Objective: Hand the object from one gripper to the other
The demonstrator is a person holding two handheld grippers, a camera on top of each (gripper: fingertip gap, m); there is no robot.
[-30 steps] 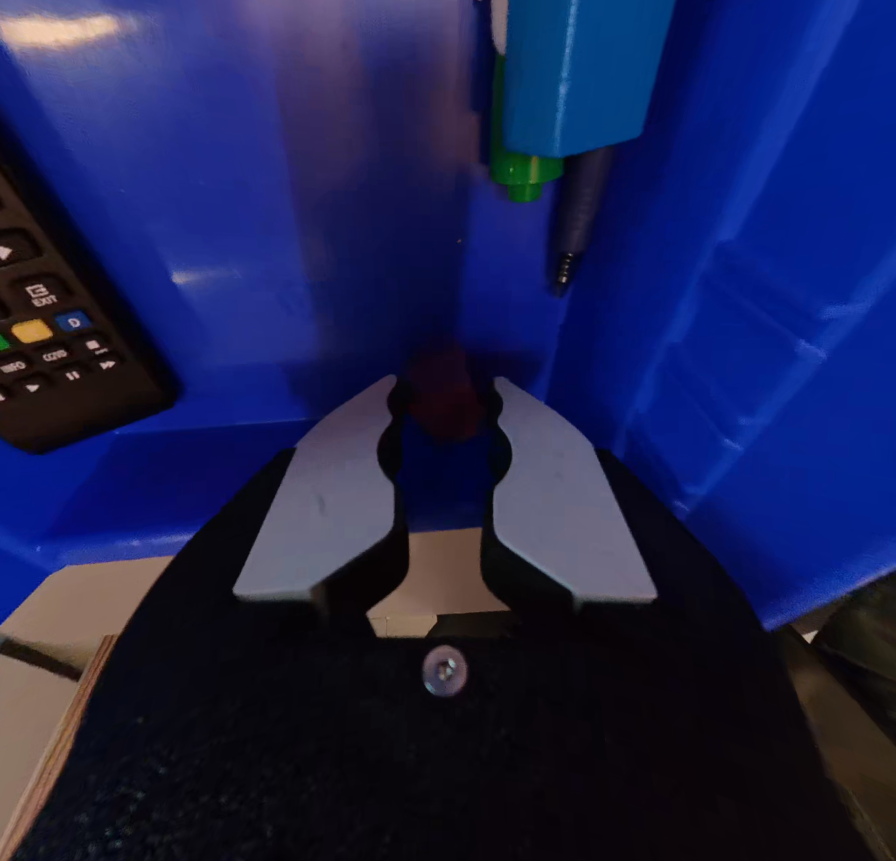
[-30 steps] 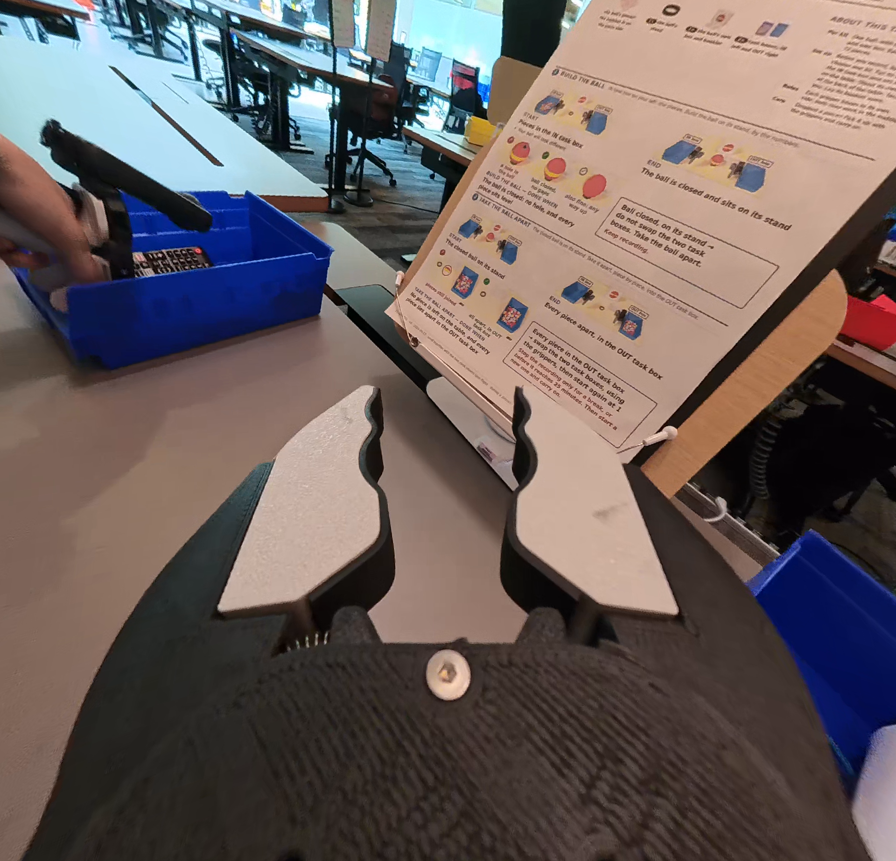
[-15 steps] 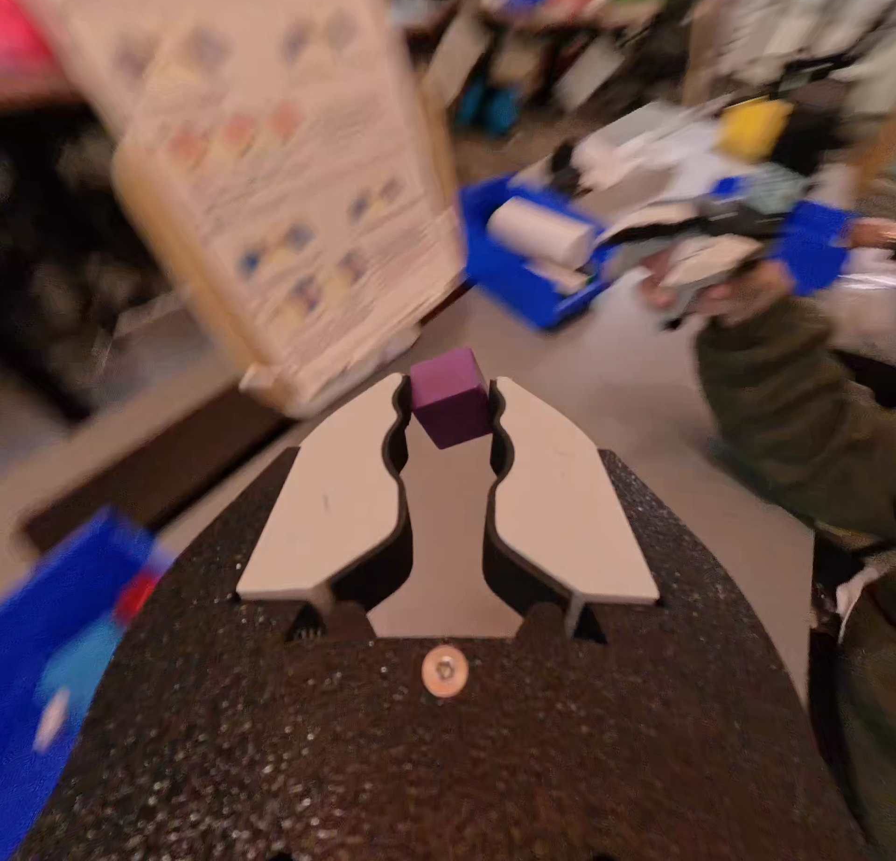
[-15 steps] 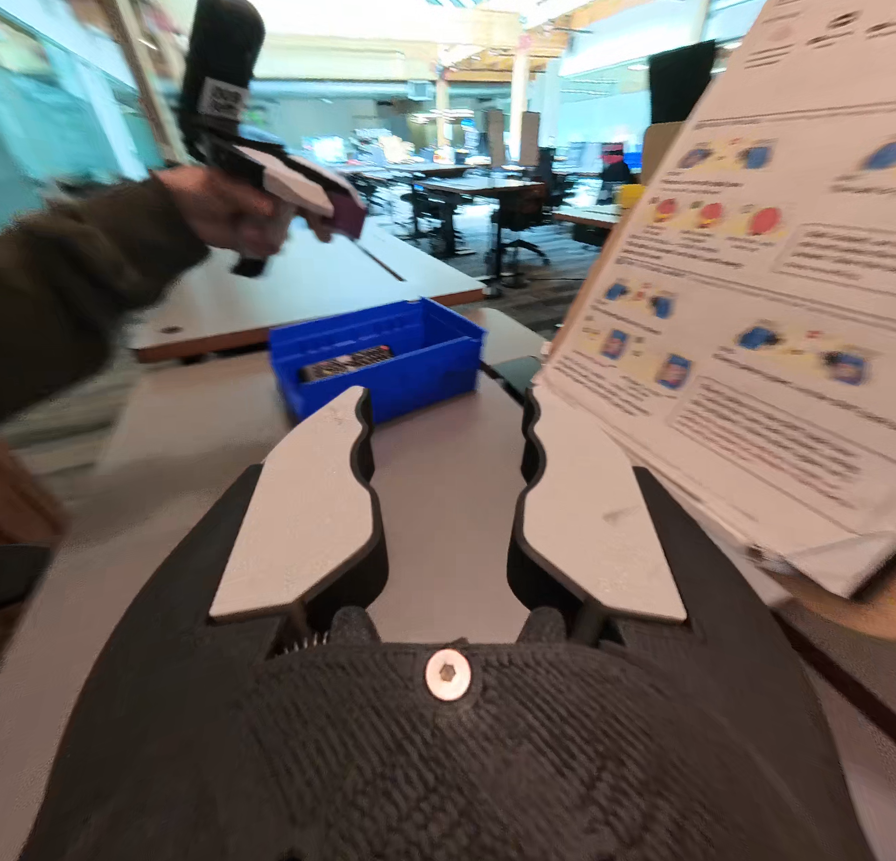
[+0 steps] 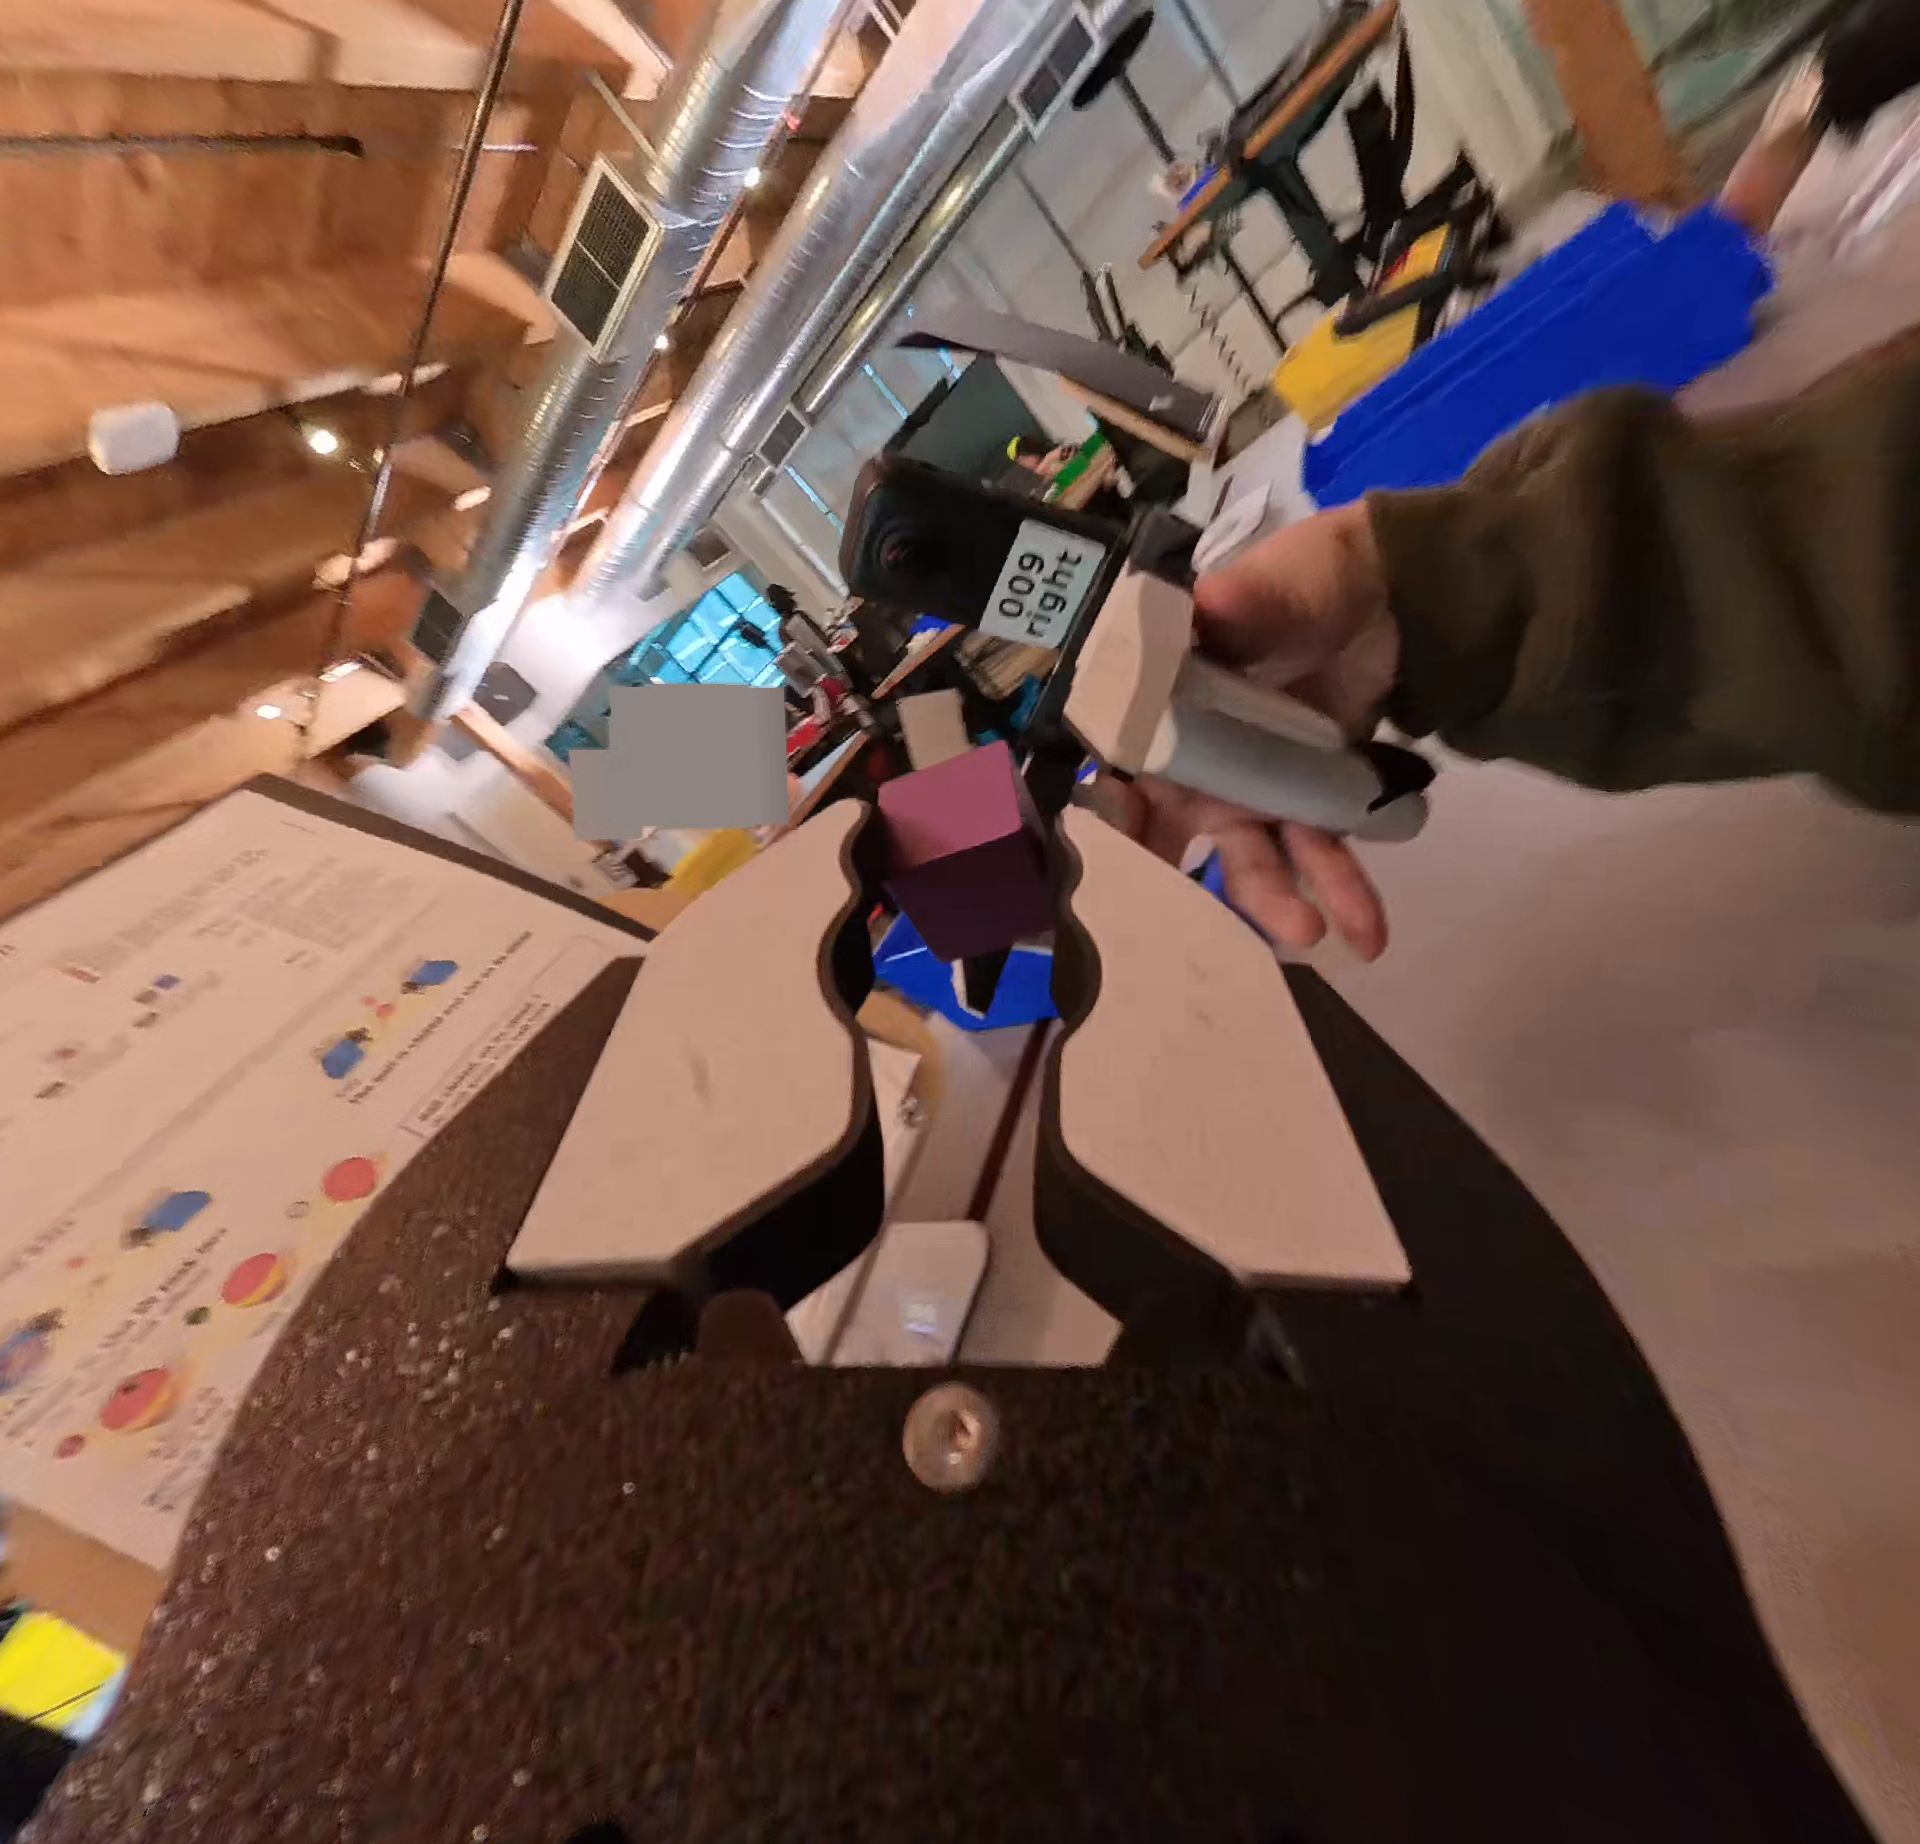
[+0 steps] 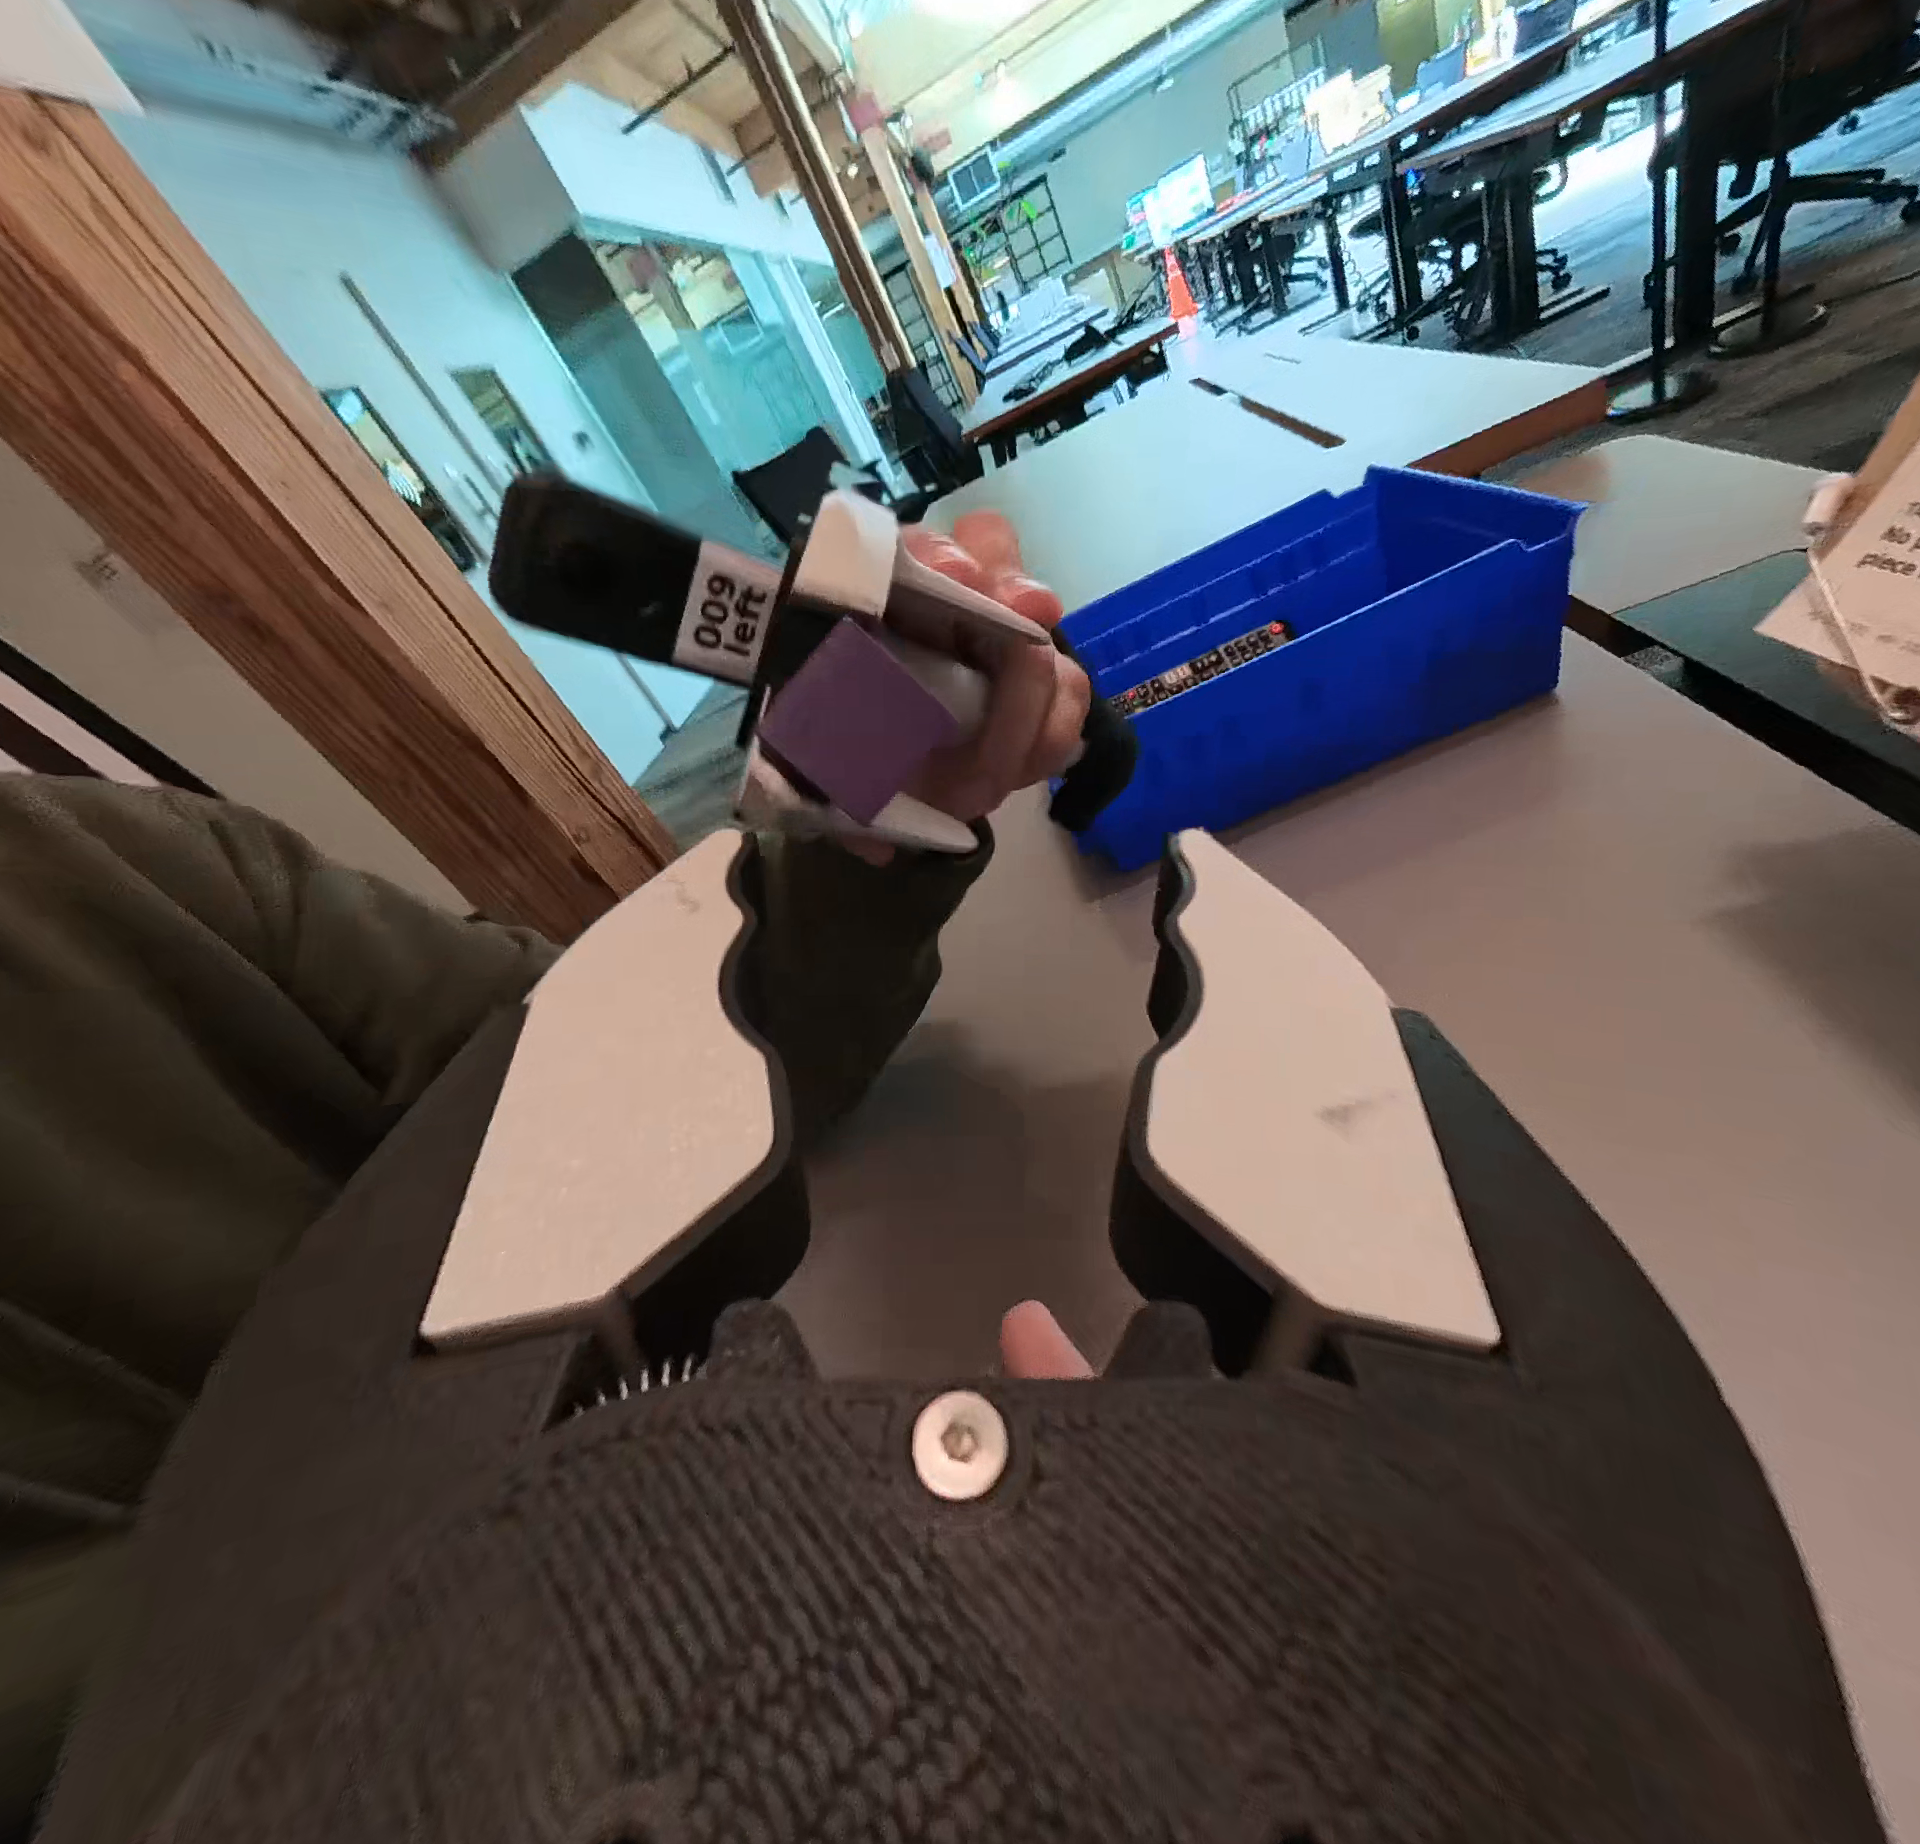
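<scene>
Left gripper (image 5: 961, 864) clamps the purple cube (image 5: 961, 859) at its fingertips, aloft above the bench (image 6: 1558, 963). Right gripper (image 6: 956, 859), jaws apart and empty, faces it. Risk: releasing early, before the 2 opposing fingers seat, likely drops the cube.

The blue bin (image 5: 1538, 360) is blurred, its contents hidden.

Purple cube (image 5: 961, 859) held up in the air

Tilted, one corner down, pinched at the left gripper's (image 5: 961, 838) tips, well above the blue bin (image 6: 1351, 651)
</scene>
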